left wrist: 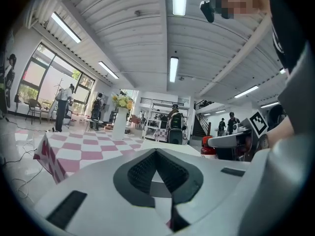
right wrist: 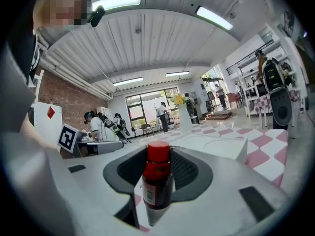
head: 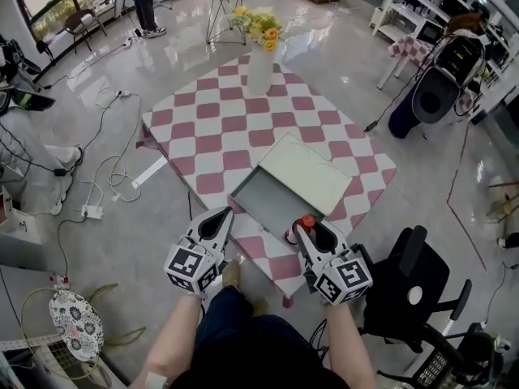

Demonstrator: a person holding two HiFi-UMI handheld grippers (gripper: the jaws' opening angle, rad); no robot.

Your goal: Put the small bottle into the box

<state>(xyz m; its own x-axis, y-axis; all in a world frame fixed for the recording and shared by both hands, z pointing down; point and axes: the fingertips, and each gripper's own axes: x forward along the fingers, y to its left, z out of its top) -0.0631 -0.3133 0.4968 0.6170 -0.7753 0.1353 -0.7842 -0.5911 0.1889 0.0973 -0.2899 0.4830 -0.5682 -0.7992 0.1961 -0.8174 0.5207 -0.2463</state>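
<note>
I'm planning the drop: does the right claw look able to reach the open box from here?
Probably yes. The right claw, shut on the small bottle, hovers by the box's near corner; the box is open on top and nothing stands between.

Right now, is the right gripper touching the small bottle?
Touching. The right gripper view shows the bottle standing between the jaws of the right gripper, both pressed against its sides with no gap.

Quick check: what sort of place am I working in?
Likely an open lab or workshop hall: loose cables across a glossy floor, white shelving, long ceiling strip lights.
</note>
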